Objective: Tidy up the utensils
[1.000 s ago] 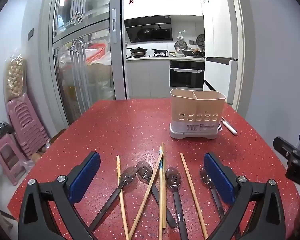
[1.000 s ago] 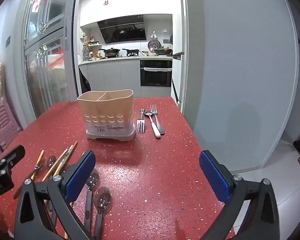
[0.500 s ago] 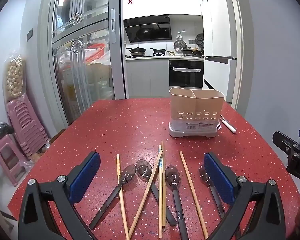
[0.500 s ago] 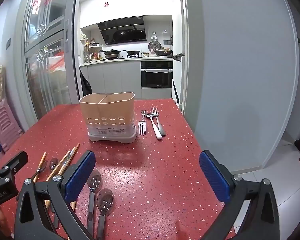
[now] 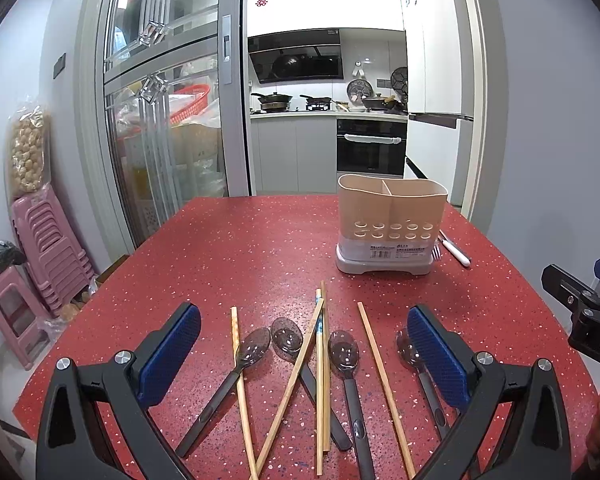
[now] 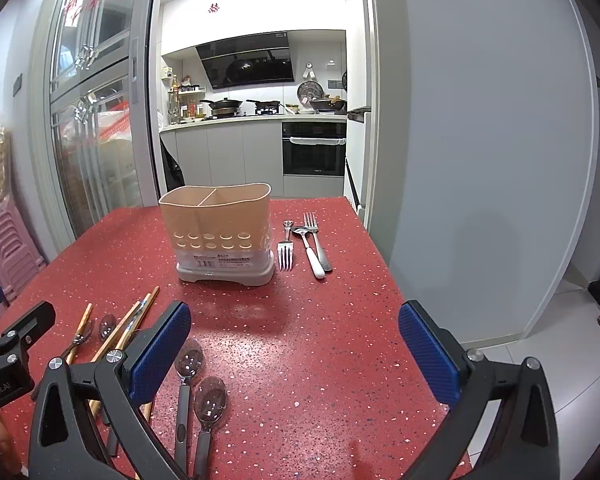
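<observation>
Both views have edged back from the holder [image 6: 218, 232] on the red speckled table [image 6: 320, 340] facing the kitchen, with the left gripper [image 5: 302, 354] and right gripper [image 6: 294, 350] spread apart, empty.

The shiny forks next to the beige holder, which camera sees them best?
The right wrist view. There the forks lie in full sight on the red table, right of the holder. In the left wrist view the holder hides most of them; only some tines and a white handle peek out.
</observation>
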A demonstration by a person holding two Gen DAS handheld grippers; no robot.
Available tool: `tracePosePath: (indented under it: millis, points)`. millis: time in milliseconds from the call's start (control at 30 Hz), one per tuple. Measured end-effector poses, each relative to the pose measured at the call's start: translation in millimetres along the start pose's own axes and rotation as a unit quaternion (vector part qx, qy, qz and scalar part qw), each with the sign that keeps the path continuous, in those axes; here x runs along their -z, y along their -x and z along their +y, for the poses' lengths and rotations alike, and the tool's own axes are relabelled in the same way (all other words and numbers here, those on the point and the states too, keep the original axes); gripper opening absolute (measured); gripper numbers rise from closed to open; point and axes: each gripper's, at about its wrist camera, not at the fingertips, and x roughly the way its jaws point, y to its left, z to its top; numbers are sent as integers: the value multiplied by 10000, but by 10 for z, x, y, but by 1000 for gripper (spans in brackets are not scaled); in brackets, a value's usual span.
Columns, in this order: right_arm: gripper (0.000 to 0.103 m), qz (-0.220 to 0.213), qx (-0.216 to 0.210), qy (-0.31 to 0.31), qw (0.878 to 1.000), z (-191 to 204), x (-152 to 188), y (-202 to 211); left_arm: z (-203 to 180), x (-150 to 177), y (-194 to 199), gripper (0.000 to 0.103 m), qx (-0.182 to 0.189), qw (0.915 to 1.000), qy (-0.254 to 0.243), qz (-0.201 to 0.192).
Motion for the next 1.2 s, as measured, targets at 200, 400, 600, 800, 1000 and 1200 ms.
tracePosePath:
  millis: [200, 400, 600, 800, 1000, 1200]
  points:
    - [103, -16, -10, 10, 10000, 23, -11, -8, -1, 0, -4, 103, 6, 10000, -5, 1]
    - [103, -41, -32, 26, 10000, 39, -7, 4, 0, -2, 13, 103, 19, 10000, 9, -10]
    - [103, -50, -51, 24, 10000, 30, -4, 8, -8, -8, 22, 103, 24, 10000, 4, -20]
    - [103, -63, -64, 24, 10000, 29, -12, 13, -11, -28, 20, 103, 43, 10000, 24, -24]
    - [103, -73, -65, 28, 9999, 31, -15, 17, -14, -39, 28, 103, 51, 10000, 33, -35]
    - [103, -75, -63, 26, 9999, 33, -16, 19, -21, -45, 30, 103, 46, 10000, 39, -40]
